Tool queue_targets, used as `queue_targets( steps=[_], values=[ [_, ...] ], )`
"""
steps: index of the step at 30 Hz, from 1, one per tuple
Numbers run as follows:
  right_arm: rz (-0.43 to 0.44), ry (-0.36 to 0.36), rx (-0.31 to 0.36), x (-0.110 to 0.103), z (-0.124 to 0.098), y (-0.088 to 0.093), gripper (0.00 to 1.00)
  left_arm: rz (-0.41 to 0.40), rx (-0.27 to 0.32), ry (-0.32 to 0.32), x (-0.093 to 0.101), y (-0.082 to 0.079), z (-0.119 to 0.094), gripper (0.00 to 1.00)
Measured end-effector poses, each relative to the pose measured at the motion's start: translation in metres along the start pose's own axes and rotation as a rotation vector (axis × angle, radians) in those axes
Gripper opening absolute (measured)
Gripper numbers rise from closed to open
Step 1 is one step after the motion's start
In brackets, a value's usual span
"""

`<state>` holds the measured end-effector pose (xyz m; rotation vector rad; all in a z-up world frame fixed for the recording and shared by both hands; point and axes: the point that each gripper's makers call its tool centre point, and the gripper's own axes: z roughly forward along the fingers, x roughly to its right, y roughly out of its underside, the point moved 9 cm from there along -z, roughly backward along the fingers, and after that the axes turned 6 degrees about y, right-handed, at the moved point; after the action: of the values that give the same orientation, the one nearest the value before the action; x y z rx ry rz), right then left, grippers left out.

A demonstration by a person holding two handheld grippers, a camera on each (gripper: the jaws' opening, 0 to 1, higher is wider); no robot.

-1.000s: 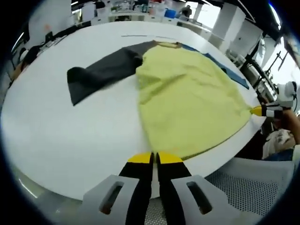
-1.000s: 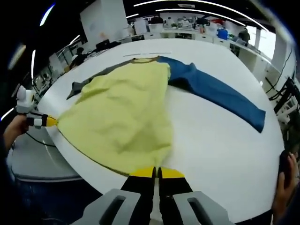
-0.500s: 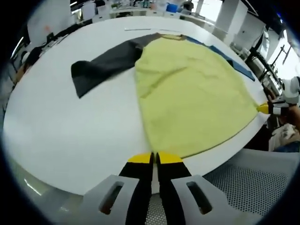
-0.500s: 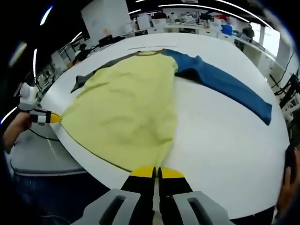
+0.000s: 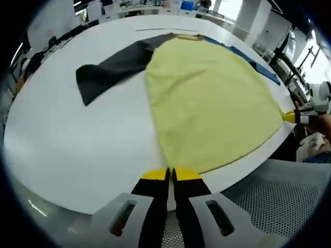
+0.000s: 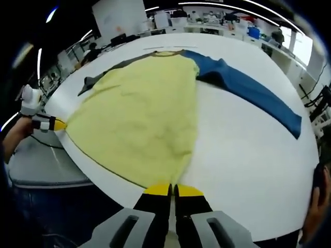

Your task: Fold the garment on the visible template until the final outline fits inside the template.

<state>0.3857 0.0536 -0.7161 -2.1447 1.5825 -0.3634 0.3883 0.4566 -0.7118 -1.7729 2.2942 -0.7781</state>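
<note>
While both sets of jaws stay pressed together, the left gripper [image 5: 170, 174] and right gripper [image 6: 172, 189] each pinching a hem corner, the garment [image 5: 207, 98] has been drawn flatter across the white tabletop [image 5: 67, 139]. Its dark sleeve [image 5: 111, 70] and blue sleeve [image 6: 248, 90] lie spread beyond, so folding hasn't begun; no containers or template visible

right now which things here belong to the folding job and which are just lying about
Job: yellow-bodied shirt with one dark grey sleeve and one blue sleeve; left gripper and right gripper, each shut on its hem; white table.
Lying about: background desks.
</note>
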Motion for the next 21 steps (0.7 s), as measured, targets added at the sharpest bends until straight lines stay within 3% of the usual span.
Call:
queue_targets(
  steps=[8, 11, 18, 21],
  values=[
    [-0.015, -0.01, 0.008, -0.001, 0.0, 0.0, 0.0, 0.0, 0.001, -0.006, 0.0, 0.0, 0.001, 0.01],
    [0.022, -0.017, 0.032, 0.001, -0.002, -0.001, 0.0, -0.012, 0.009, 0.003, 0.0, 0.0, -0.001, 0.02],
    [0.031, -0.025, 0.06, 0.004, -0.008, -0.006, 0.16, -0.031, 0.057, 0.005, -0.001, -0.005, -0.009, 0.15],
    [0.034, -0.036, 0.086, 0.005, -0.011, -0.01, 0.28, -0.023, 0.081, 0.022, 0.001, -0.008, -0.011, 0.23]
  ],
)
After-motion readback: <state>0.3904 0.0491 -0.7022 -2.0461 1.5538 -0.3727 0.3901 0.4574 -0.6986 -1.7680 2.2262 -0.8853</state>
